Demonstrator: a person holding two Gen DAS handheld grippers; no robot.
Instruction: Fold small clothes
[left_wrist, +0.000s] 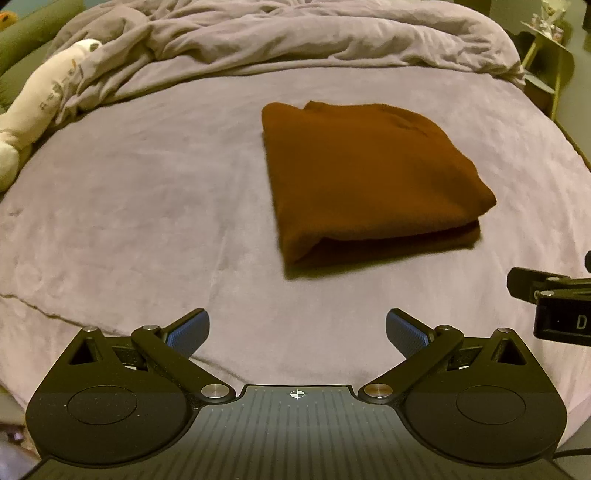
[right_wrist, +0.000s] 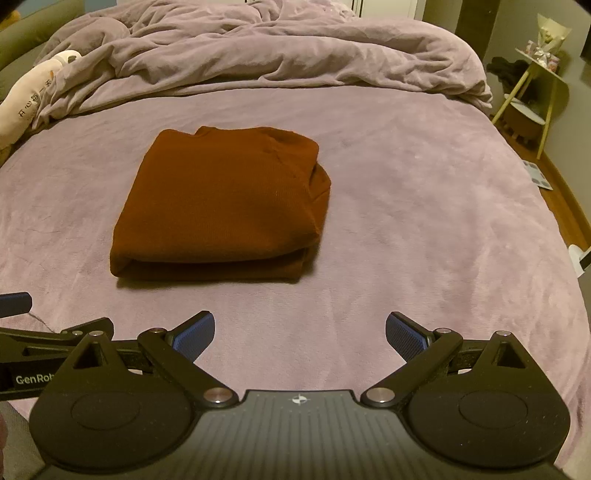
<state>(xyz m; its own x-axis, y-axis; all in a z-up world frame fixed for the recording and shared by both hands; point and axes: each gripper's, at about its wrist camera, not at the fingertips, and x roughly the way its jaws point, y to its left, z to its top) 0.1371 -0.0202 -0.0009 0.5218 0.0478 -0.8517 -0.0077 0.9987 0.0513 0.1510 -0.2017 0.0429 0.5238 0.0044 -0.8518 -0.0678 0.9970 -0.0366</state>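
Note:
A rust-brown garment (left_wrist: 365, 177) lies folded into a thick rectangle on the lilac bed sheet (left_wrist: 147, 206). It also shows in the right wrist view (right_wrist: 221, 203), left of centre. My left gripper (left_wrist: 297, 332) is open and empty, held above the sheet short of the garment's near edge. My right gripper (right_wrist: 300, 334) is open and empty too, near the foot of the bed, to the right of the garment. The right gripper's side pokes into the left wrist view (left_wrist: 554, 299), and the left gripper shows at the left of the right wrist view (right_wrist: 40, 343).
A crumpled lilac duvet (right_wrist: 277, 48) is heaped across the far end of the bed. A long white plush toy (left_wrist: 40, 107) lies at the left edge. A small side table (right_wrist: 532, 88) stands on the floor to the right.

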